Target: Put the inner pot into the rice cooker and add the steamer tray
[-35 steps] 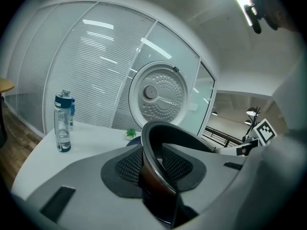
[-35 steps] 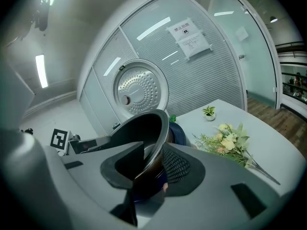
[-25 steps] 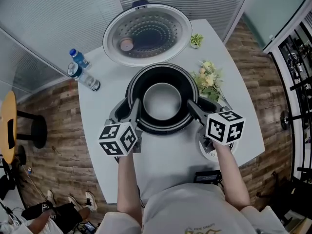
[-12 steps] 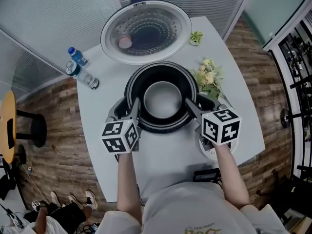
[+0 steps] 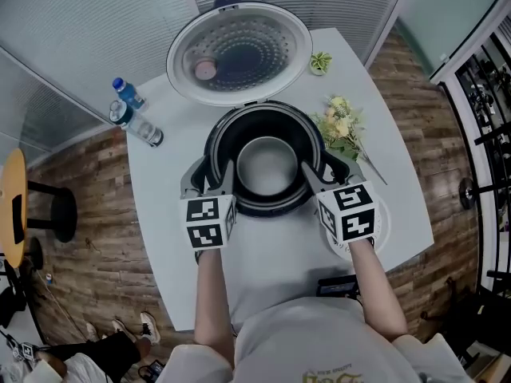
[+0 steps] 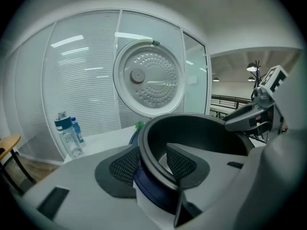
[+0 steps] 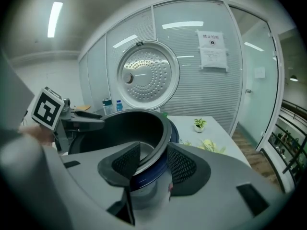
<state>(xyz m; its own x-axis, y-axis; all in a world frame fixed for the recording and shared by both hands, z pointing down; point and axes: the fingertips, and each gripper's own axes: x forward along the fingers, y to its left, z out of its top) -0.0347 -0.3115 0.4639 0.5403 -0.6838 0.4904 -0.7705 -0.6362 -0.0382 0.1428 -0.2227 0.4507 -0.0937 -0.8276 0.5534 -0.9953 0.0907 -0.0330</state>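
The pot sits inside the cooker, its dark wall ringed by the cooker's rim and its pale bottom showing from the head view. The left gripper straddles the near-left part of the pot's rim, one meshed pad outside the rim and the other inside. Its jaws have just been opening and now stand apart round the rim without pinching it. The right gripper stands the same way over the near-right part of the rim, with the rim running between its two pads. Its jaws too have just been opening, and they are spread with the rim loose between them. Behind the pot the cooker's lid stands raised, its perforated inner face turned toward the person. The cooker rests on a white counter. Two bottles stand near the counter's left edge, well apart from the cooker. A bunch of flowers lies just right of the cooker, and a small plant stands farther back beside the lid. A white round thing lies on the counter under the right gripper's marker cube; what it is I cannot tell.
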